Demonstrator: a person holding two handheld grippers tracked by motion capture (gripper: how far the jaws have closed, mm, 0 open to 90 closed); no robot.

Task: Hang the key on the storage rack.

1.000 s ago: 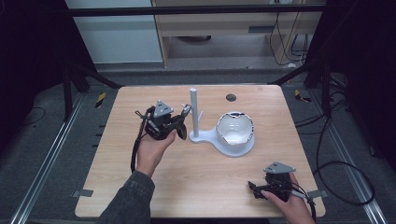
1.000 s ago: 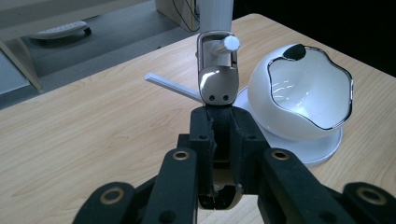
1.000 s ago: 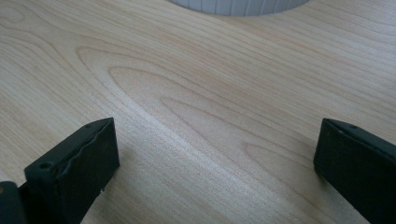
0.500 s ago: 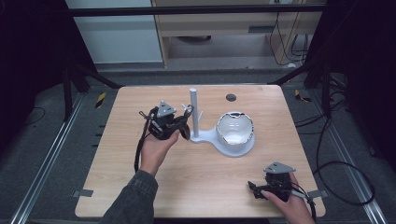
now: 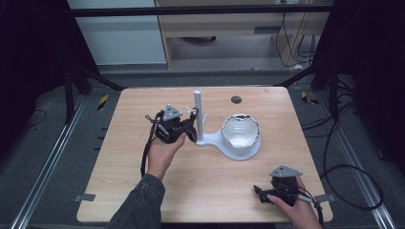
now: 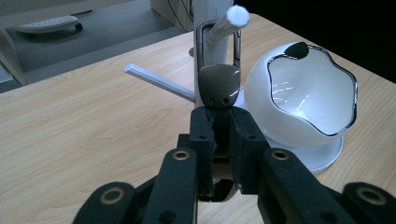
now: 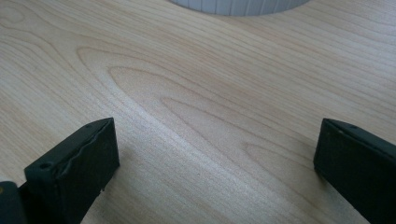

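A white stand (image 5: 198, 114) with an upright post and side pegs rises from a base that carries a white bowl (image 5: 241, 132) with a dark wavy rim. My left gripper (image 5: 191, 131) is against the post and shut on a dark grey metal clip (image 6: 219, 84). The clip's loop sits around a white peg (image 6: 229, 21) that points toward the camera. A second peg (image 6: 159, 81) sticks out to the left of the post. The bowl (image 6: 308, 98) lies just right of the clip. My right gripper (image 5: 260, 193) rests open near the table's front right, its jaws wide over bare wood (image 7: 215, 154).
A small dark round hole (image 5: 236, 99) sits in the wooden table (image 5: 119, 181) behind the bowl. The stand's round base edge (image 7: 238, 5) shows at the top of the right gripper view. Cables trail from both grippers. Dark frame bars surround the table.
My left gripper has edged slightly toward the post with the clip in it. The right gripper has stayed still.
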